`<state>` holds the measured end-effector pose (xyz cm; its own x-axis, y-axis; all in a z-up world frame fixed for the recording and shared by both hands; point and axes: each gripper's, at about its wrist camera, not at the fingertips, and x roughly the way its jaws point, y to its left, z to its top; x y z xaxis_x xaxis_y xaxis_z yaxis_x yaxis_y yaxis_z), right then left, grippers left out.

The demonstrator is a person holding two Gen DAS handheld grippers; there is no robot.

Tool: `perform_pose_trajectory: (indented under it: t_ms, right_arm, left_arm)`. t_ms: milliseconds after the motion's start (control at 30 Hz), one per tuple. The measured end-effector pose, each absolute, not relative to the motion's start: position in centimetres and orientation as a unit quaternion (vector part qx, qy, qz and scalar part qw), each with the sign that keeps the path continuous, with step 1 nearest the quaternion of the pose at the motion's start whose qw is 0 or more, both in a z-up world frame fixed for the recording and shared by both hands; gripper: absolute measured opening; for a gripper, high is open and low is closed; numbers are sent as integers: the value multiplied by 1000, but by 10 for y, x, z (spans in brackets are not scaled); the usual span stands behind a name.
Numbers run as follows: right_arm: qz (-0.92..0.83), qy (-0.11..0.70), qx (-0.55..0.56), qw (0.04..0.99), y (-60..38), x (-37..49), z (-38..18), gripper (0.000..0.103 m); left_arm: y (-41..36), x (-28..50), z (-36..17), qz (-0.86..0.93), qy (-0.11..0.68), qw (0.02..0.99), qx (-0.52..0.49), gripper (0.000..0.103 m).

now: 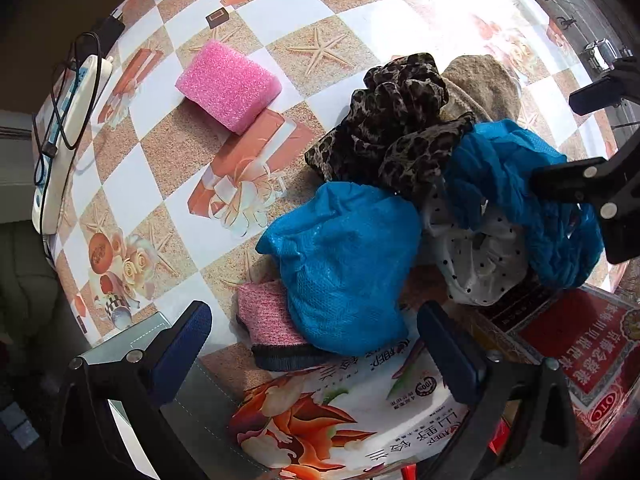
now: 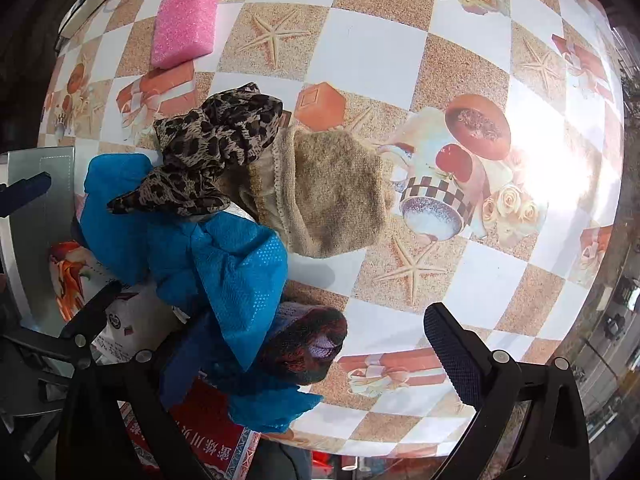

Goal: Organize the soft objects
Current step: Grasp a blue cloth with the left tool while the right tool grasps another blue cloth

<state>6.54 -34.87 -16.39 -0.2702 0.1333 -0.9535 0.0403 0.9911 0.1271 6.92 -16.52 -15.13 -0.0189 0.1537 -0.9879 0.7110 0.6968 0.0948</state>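
The soft things are bunched together on the bench (image 1: 280, 12), which wears a checked oilcloth printed with starfish, cups and gift boxes. Take the leopard-print scarf (image 1: 394, 120) as the landmark: it sits crumpled at the middle of the heap. Just behind it, touching, lies a tan fuzzy knit piece (image 1: 486, 86). On the near side of the scarf a blue crinkled cover (image 1: 344, 264) bulges up, and a pink knitted item with a dark cuff (image 1: 272, 320) pokes out from under that cover's near edge. To the right of the scarf a second blue cover (image 1: 516, 188) is bunched over a white fabric with black dots (image 1: 484, 264). Well apart from the scarf, off to its far left, a pink foam sponge (image 1: 228, 84) lies alone, and farther still in that direction a white power strip (image 1: 64, 132) rests at the bench edge with a black cable looped over it.

The left gripper (image 1: 316, 344) hangs over the near blue cover with its fingers spread wide, holding nothing. The right gripper (image 2: 312, 344) has its fingers apart as well; the second blue cover and a dark red knit thing (image 2: 308, 344) lie draped between them, against the left finger, while the right finger (image 2: 452, 344) stands clear of the cloth.
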Motion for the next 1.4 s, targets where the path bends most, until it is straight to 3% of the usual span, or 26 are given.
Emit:
perform_pose_trajectory:
  t_ms: [267,567,833,1033,1400]
  right_arm:
    - [-101,784,152,594,-460,31,-173,102]
    - [-88,706,279,645,-476,15,-140,102]
    - [-24,742,210,636,-414,34,-173,102]
    - [-127,765,195,600,-466,1,-196,102]
    - [-116,699,256,657,-488,-25,-159,102]
  left_arm:
    - [-143,126,-152,-112,660,682,294,103]
    - [-106,173,-108,-83,661,721,190,103]
    - [-135,163,-152,-77,708,683,162,103]
    - [-140,161,-168,-71,714,677,160,103]
    - [-128,172,-199,-51,732,668,128,103]
